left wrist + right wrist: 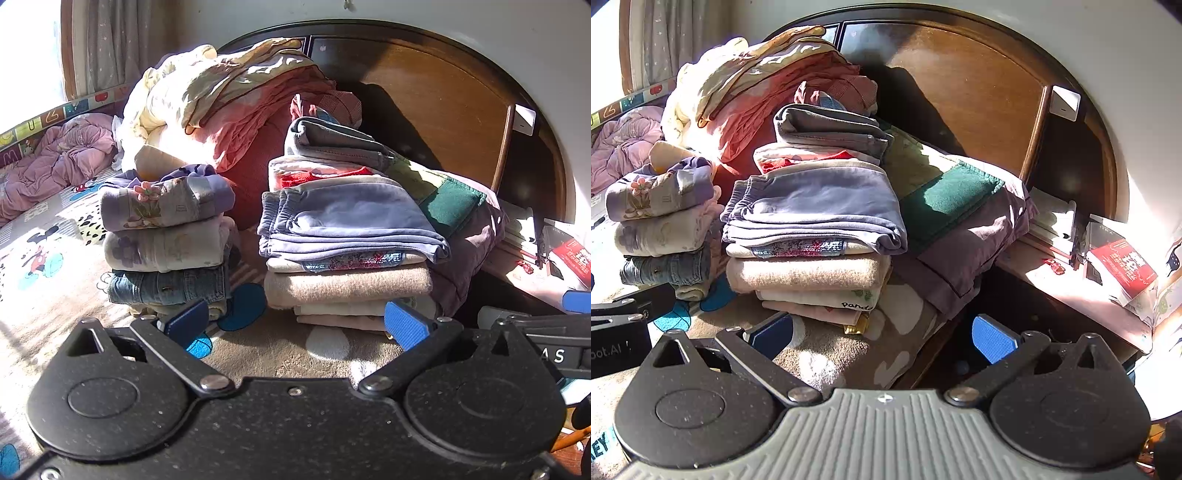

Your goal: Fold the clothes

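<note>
Left wrist view, nearest first: my left gripper (295, 325) hangs just above the bedspread (44, 258), blue pads spread wide with nothing between them. Right wrist view shows my right gripper (882, 334) the same way, spread and empty, poised over the bed's right edge.

Just beyond the fingertips stand two stacks of folded clothes. The taller stack (347, 254) is ahead and slightly right of the left gripper: pale pieces at the bottom, a beige knit, blue-grey trousers, a grey garment on top. The shorter stack (166, 240) sits to its left, close but apart, with denim low down and floral pieces above.

Behind both stacks lies an unfolded heap (229, 103) of cream and pink fabric, likely the next work. A purple and green garment (960, 221) drapes off the taller stack's right side toward the bedside table (1071, 291). Further left a crumpled lilac piece (55, 158) rests by the bed rail, with the wooden headboard (424, 92) behind everything.

My judgement: folding is well along. To go on well, I should reach over the stacks without brushing them, pinch one loose garment by its edge, and draw it onto open bedspread before folding.
</note>
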The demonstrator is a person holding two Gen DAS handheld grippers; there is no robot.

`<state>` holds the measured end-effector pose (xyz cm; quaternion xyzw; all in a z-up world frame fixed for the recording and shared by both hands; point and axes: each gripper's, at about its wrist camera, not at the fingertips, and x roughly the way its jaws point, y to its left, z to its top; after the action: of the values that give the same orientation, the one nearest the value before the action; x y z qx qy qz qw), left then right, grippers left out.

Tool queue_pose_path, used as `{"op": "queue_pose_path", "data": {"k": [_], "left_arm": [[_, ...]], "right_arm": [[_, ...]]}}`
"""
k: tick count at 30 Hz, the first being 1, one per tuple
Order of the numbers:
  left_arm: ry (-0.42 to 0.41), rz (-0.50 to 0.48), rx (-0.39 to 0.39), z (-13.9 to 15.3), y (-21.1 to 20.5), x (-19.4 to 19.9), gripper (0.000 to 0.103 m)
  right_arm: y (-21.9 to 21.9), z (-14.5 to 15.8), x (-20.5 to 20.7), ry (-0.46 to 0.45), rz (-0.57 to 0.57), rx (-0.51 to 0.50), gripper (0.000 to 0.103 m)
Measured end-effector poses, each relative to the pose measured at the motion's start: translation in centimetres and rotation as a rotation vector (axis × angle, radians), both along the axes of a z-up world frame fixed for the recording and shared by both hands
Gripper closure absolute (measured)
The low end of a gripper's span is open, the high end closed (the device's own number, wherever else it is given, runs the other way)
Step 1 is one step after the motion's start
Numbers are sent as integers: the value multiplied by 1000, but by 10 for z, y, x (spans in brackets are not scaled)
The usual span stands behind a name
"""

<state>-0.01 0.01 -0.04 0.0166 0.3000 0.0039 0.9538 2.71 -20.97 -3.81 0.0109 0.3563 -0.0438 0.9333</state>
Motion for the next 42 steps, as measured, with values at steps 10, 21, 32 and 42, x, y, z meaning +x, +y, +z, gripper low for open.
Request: {"op": "queue_pose_path", "data": {"k": [10, 21, 32, 42], "left_arm": [[42, -4, -29, -2, 1, -1, 0], [45, -9, -30, -3, 0, -2, 0], [34, -9, -30, -1, 0, -4, 0], [33, -8, -31, -1, 0, -3, 0]], "right_arm": [[1, 3, -5, 1, -7, 3, 1], [0, 1, -6, -6, -3, 4, 1], [2, 1, -7, -6, -1, 3, 1], [2, 2, -7, -8, 3, 6, 1]]}}
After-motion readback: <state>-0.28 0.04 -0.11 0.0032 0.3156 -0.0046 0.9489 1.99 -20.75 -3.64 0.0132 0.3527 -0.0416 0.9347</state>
